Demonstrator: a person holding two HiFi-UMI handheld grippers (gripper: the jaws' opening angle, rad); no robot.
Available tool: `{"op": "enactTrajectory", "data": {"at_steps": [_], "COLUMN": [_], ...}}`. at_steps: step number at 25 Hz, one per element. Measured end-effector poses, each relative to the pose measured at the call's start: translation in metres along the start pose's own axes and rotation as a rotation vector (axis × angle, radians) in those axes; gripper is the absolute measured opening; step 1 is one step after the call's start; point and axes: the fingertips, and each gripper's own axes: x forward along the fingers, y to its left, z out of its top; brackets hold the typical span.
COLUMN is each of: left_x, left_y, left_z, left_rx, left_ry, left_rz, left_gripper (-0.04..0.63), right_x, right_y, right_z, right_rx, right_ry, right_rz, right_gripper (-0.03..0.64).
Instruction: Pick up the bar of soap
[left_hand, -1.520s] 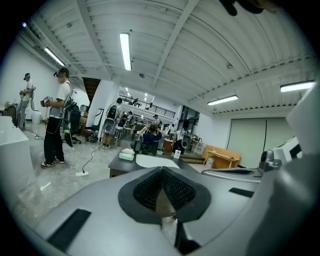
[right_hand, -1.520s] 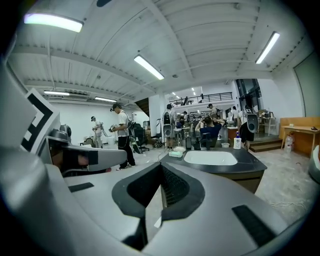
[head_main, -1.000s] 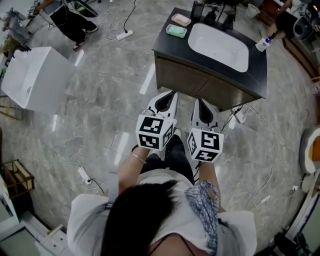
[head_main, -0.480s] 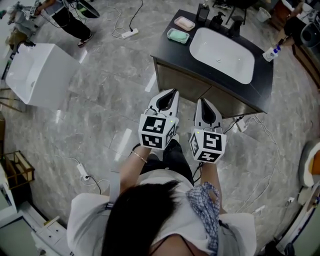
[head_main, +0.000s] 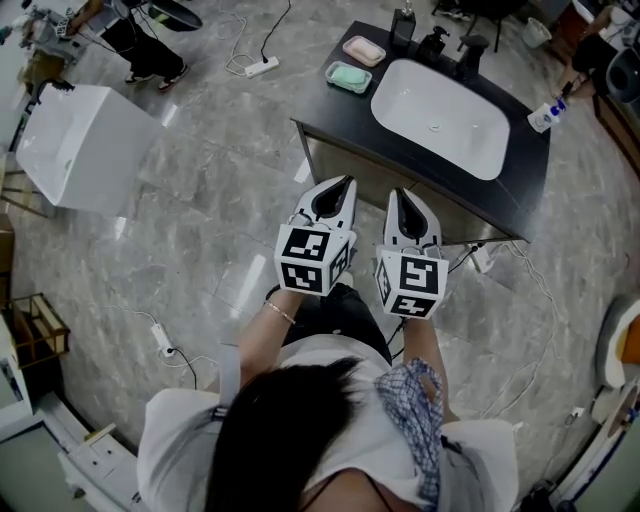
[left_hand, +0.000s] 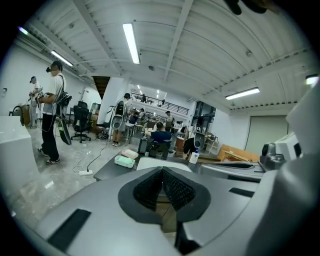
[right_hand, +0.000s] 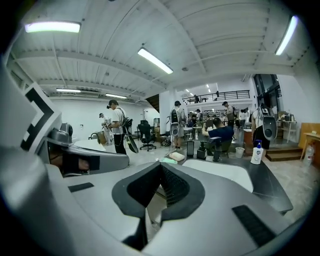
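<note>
A pale green bar of soap (head_main: 349, 76) lies flat in a dish (head_main: 336, 68) at the dark table's (head_main: 328, 106) left end, beside the white sink (head_main: 440, 110); a pink bar (head_main: 363, 50) lies just behind it.

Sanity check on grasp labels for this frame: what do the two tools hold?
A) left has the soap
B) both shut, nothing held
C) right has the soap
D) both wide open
B: the left tool and the right tool each show their jaws together with nothing between them, and the green soap dish and the pink soap dish sit on the counter.
</note>
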Motion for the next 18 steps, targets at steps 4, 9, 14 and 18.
{"op": "enactTrajectory", "data": {"at_steps": [4,9,14,18], "left_x": [0.007,0.017,0.03,0.04], "left_y": [0.001,0.007,0.004,0.008], "left_z": [0.003,0.007,0.015,0.019], "left_rx": [-0.013,-0.028,0.006,0.024], "left_ry": [-0.009,-0.014,-0.023,-0.031], "left_rz": [0.024,0.053,0.038,0.027], "left_gripper": [0.011,0.011,0.011,0.011], "right_x": [0.005,0.012,0.024,0.038], "right_y": [-0.011,-0.022,-0.024,-0.03], "right_z": [0.0,0.005,0.01,0.006], "right_rx": [0.014,-0.059,-0.028,0.023], "right_ry": [0.002,0.002,-0.01,-0.002], "right_rz": [0.018,-0.02,0.011,0.018], "right_gripper": [0.015,0.015,0.015,0.015]}}
